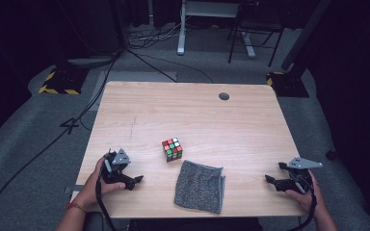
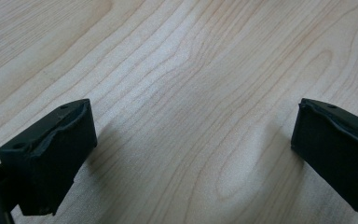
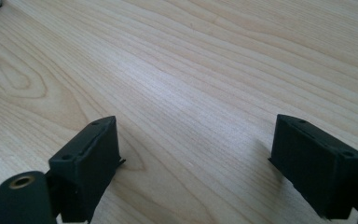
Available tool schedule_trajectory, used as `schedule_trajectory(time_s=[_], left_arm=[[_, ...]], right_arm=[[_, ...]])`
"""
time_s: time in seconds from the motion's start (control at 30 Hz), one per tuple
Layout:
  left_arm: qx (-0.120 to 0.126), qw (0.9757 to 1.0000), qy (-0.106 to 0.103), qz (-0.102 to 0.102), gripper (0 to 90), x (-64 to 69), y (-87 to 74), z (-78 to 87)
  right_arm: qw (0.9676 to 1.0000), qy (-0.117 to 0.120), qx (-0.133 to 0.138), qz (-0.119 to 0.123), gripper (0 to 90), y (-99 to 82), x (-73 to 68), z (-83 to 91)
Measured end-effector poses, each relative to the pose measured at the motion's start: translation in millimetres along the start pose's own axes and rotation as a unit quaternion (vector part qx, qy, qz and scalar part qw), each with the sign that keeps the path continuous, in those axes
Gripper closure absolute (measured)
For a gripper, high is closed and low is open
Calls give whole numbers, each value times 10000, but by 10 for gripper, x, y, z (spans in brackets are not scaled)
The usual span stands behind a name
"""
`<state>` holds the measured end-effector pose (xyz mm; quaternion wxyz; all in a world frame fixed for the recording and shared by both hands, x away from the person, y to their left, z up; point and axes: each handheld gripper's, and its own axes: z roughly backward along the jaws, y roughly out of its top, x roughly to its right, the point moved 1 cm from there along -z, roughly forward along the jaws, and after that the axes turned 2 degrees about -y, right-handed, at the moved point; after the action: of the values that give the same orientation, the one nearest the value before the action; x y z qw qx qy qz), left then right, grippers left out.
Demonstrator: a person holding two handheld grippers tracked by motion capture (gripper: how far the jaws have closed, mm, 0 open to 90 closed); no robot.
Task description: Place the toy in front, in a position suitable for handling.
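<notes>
Your left gripper [image 1: 136, 181] rests low on the pale wood-grain table [image 1: 139, 106] near its front left corner, your hand wrapped around the black body and the grey three-cornered plate tipped up on top. Its blocky black jaws stand wide apart with only bare tabletop between them, holding nothing. Right of it, near the table's middle, sits a scrambled Rubik's cube [image 1: 172, 149], its glossy little tiles red, green and white. Just in front of the cube lies a folded grey cloth [image 1: 200, 186], speckled and nubbly, perhaps terry, close to the front edge. Well apart at the front right, your right gripper [image 1: 271, 180] lies level, pointing inward, jaws spread wide over bare wood, gripping nothing.
</notes>
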<state>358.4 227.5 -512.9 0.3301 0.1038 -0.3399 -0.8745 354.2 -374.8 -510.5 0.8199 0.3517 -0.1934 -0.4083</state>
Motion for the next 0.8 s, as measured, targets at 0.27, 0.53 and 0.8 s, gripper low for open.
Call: schedule_trajectory(time_s=[0.27,0.53,0.8], left_arm=[[-13,10000,16,20,6,3,-4,6],[-13,10000,14,21,5,3,-4,6],[-11,10000,25,32,6,6,-5,6]], right_arm=[[10000,25,-7,6,152,2,3,-1],[9999,83,-107,101,152,41,11,-19],[9983,489,-26,319,183,126,-43,-37]])
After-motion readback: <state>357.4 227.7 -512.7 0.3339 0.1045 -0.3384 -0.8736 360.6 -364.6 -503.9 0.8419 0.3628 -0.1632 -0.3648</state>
